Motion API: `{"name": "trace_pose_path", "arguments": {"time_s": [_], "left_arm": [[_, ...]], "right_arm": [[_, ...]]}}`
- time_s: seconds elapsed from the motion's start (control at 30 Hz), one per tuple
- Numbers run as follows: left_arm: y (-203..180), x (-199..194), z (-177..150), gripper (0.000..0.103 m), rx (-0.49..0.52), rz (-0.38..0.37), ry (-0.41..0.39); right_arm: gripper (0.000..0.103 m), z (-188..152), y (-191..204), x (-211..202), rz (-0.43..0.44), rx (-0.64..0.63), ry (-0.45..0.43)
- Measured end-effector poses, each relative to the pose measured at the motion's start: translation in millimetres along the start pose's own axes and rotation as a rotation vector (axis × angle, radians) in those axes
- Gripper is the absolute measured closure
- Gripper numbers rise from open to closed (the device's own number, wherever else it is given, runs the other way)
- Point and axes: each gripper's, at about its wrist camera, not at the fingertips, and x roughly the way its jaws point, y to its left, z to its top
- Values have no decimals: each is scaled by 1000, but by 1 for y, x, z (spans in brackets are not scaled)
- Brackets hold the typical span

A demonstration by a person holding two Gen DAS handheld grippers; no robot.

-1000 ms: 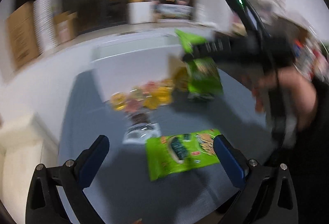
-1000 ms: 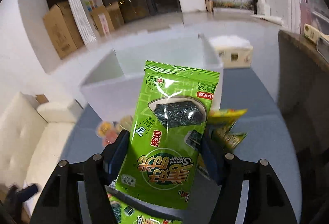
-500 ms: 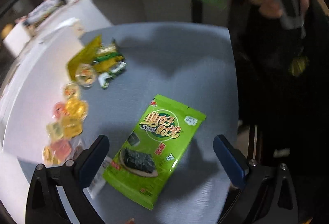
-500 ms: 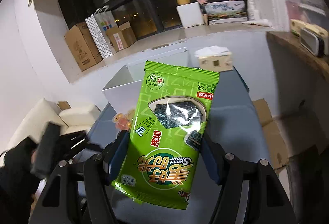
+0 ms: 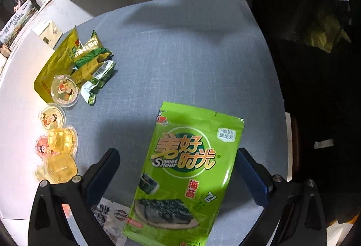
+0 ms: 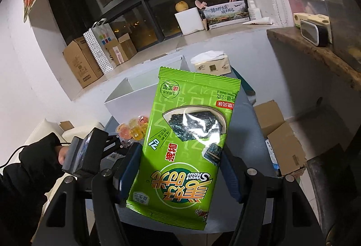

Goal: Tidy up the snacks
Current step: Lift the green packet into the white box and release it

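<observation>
A green seaweed bag (image 5: 191,169) lies flat on the grey table (image 5: 191,47). My left gripper (image 5: 178,176) points down over it, open, with one finger on each side of the bag and well apart from its left edge. A second green seaweed bag (image 6: 189,124) stands upright in my right gripper (image 6: 180,171), which is shut on its lower half and holds it in the air above the table. In the right wrist view a gloved hand (image 6: 38,155) holds the other gripper low at the left.
Several jelly cups (image 5: 58,133) and yellow-green snack packets (image 5: 83,61) lie along the table's left side. A small white packet (image 5: 112,216) sits by the left finger. A white box (image 6: 135,97) and a tissue pack (image 6: 211,63) stand beyond; cardboard boxes (image 6: 279,140) sit on the floor.
My left gripper has rolled and tipped down over the lying bag, which now fills the space between its fingers. My right gripper has carried its bag sideways, away from the white box.
</observation>
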Motion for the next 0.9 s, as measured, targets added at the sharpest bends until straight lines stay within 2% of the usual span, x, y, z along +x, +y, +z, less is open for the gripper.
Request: {"name": "trace_pose_path", "arguments": {"time_s": [0.03,0.13,0.3,0.53,0.67,0.73,0.87,0.9], "left_arm": [[1,0,1,4,-8,-5,-1],[7,-6,-1,28,-34,-60,-16],[8,-13,-2,31,-80,-4,-18],[13,-53,-3,31,-307,111,-147],[4,-86,-6,31,-477,238,-225],[1,-102,-10,31,-583,268,-279],[-10,-133,-21,31,-777,447,-363],[-12,-141,-24,31,-828,470,-389]], "right_arm": [[31,-1,1,1,3,-2,2],[31,-2,2,2,15,-2,5],[31,-4,6,3,34,-12,2],[31,-1,10,10,45,-26,7],[31,1,16,19,57,-50,16],[31,4,20,25,66,-62,21],[31,13,27,36,67,-94,27],[31,15,28,38,69,-100,24]]}}
